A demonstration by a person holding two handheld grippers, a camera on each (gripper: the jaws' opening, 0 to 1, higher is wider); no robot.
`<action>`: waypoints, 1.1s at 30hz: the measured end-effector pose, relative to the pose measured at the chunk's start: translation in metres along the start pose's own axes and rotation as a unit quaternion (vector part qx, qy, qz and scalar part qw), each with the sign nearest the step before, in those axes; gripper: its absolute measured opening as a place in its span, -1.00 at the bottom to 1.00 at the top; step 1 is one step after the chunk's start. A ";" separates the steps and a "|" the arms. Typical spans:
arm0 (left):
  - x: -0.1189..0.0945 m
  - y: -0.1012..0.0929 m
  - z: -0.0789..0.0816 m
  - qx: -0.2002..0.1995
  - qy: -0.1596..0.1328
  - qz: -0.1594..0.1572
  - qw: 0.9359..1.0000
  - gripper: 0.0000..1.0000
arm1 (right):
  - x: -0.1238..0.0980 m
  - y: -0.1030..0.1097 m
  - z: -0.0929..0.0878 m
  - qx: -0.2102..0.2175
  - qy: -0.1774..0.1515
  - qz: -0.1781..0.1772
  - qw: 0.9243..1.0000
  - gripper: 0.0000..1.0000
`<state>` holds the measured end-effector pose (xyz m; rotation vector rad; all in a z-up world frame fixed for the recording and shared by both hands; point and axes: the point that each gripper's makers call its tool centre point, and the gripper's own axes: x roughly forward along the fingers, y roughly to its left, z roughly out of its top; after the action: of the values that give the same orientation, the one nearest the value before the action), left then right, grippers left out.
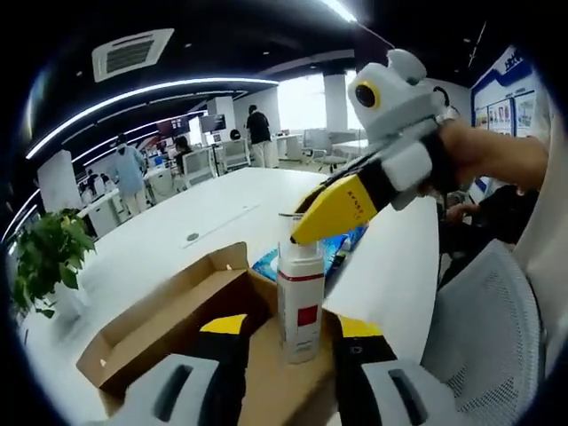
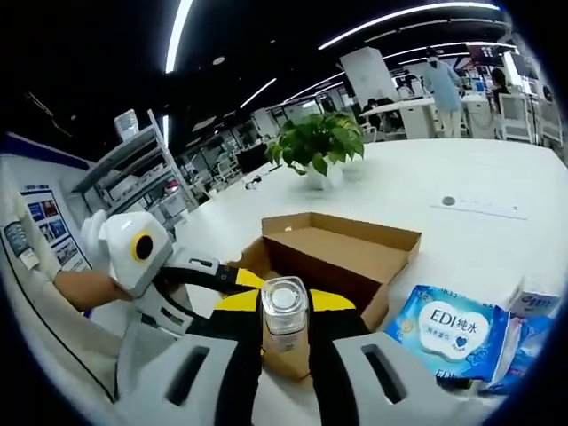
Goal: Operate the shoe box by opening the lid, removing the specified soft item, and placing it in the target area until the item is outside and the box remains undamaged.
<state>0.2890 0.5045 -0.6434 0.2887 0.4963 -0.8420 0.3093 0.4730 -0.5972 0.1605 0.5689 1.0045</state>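
Observation:
A white bottle [image 1: 300, 306] with a red label and a clear cap [image 2: 285, 303] stands upright on brown cardboard at the near end of the open shoe box [image 1: 169, 315] [image 2: 342, 241]. My right gripper [image 2: 286, 306] is shut on the bottle's cap. In the left gripper view the right gripper [image 1: 309, 229] comes in from the upper right, its yellow jaw at the bottle's top. My left gripper [image 1: 291, 327] is open, with one jaw on each side of the bottle's lower part and clear of it. The left gripper [image 2: 241, 277] enters the right gripper view from the left.
A blue wipes packet [image 2: 448, 328] [image 1: 266, 264] lies on the white table [image 1: 204, 213] beside the box, with another small pack [image 2: 531, 302] past it. A potted plant [image 2: 318, 142] [image 1: 49, 253] stands beyond the box. A mesh chair [image 1: 484, 328] is close by. People stand at far desks.

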 end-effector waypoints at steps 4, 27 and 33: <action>-0.010 0.007 0.002 -0.022 -0.010 -0.001 1.000 0.00 | -0.007 -0.003 0.006 -0.030 0.004 0.009 0.999 -0.69; -0.070 0.050 -0.003 -0.086 -0.039 0.014 0.995 0.79 | -0.041 -0.038 0.038 -0.204 0.057 0.080 0.974 -0.68; -0.087 0.062 -0.008 -0.096 -0.049 0.032 0.994 0.85 | -0.046 -0.052 0.042 -0.251 0.072 0.103 0.960 -0.68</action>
<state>0.2850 0.6028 -0.6007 0.0848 0.4699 -0.7365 0.3520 0.4122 -0.5640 -0.3127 0.4179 1.3400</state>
